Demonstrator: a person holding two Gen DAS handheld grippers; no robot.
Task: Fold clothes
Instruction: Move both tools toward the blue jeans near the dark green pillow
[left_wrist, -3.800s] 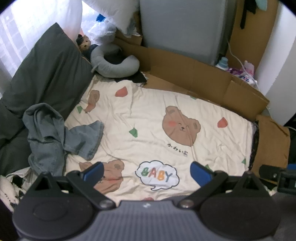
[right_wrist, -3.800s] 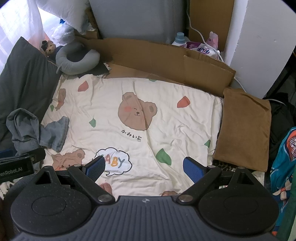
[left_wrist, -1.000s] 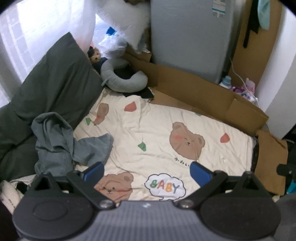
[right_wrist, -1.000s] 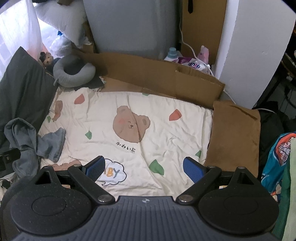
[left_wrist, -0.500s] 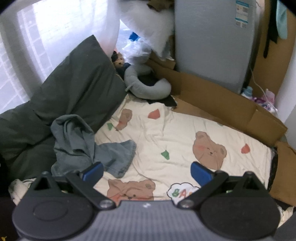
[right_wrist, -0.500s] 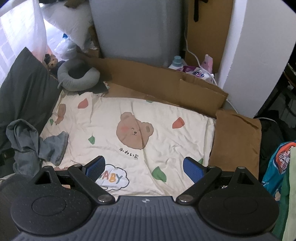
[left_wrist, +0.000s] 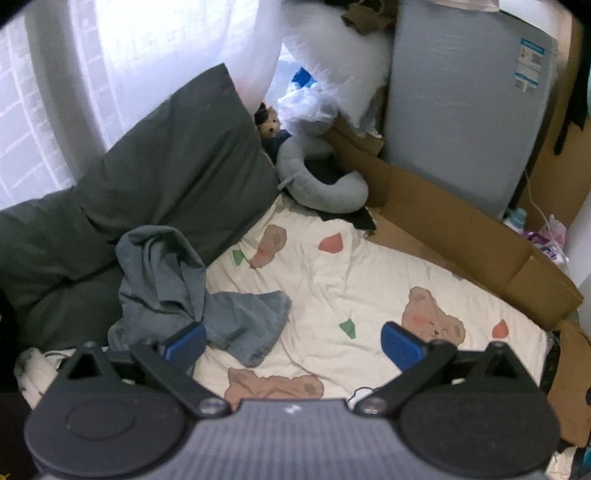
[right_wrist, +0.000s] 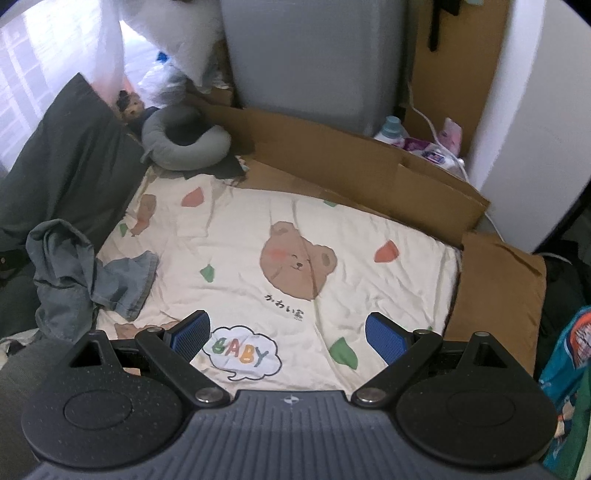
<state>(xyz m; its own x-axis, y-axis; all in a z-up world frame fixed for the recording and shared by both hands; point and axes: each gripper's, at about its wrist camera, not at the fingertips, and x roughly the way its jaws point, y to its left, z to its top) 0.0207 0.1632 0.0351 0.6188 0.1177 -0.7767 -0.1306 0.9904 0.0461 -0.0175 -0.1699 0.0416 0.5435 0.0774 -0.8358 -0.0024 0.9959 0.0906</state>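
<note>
I hold both hand-held grippers, left (left_wrist: 293, 341) and right (right_wrist: 288, 336), wide and empty above the bed (right_wrist: 369, 221). Jeans (left_wrist: 173, 280) lie crumpled at its left edge; I'd pinch the waistband, not a loose leg.

The crumpled blue-grey denim garment (left_wrist: 173, 291) has its lower edge hidden behind the left gripper's (left_wrist: 291, 343) body. Beside the dark grey pillow (left_wrist: 177, 166), a small plush doll (left_wrist: 268, 125) is too blurred to identify.
</note>
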